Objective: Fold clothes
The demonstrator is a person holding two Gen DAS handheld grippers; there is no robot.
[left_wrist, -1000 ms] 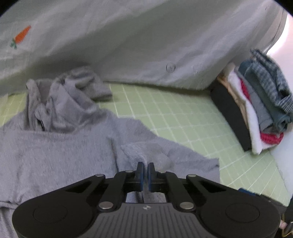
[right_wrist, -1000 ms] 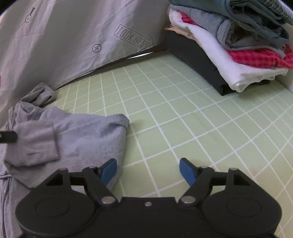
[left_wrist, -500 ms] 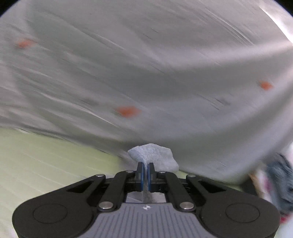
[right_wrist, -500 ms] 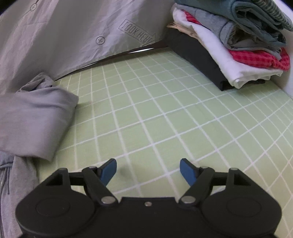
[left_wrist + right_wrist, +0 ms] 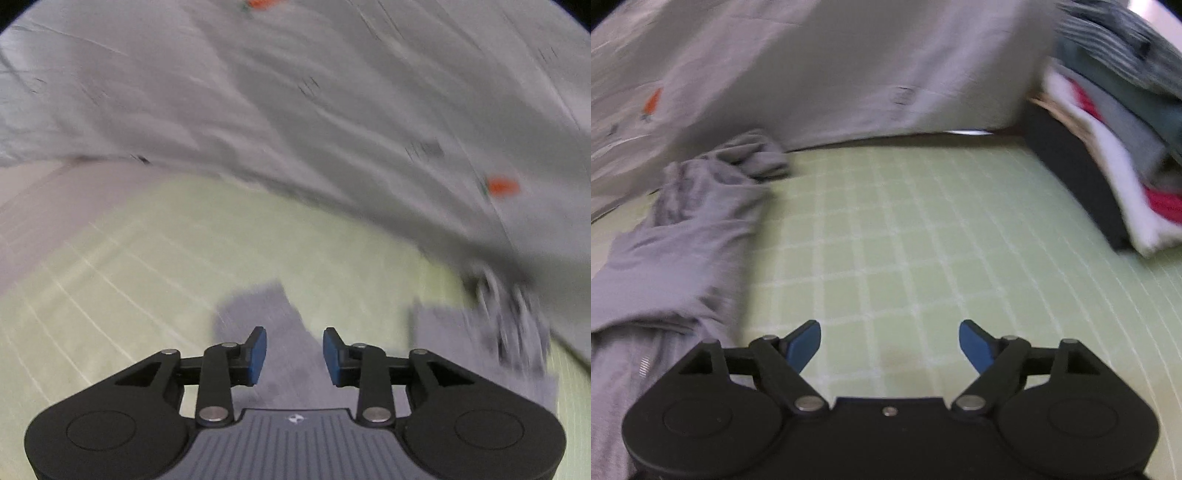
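A grey hoodie (image 5: 679, 236) lies on the green grid mat (image 5: 905, 240), filling the left of the right wrist view, its hood bunched at the back. In the blurred left wrist view a grey sleeve (image 5: 269, 325) lies flat on the mat under my left gripper (image 5: 294, 350), which is open with nothing between its blue pads. More grey cloth (image 5: 491, 350) lies to its right. My right gripper (image 5: 888, 341) is open and empty above the bare mat, just right of the hoodie's edge.
A stack of folded clothes (image 5: 1115, 122) on a black base sits at the right edge of the mat. A pale grey sheet with small carrot prints (image 5: 812, 66) hangs along the back, and it also shows in the left wrist view (image 5: 332, 92).
My left gripper carried the grey sleeve across to the left, then opened and let it go on the mat. My right gripper stayed open and shifted its view slightly.
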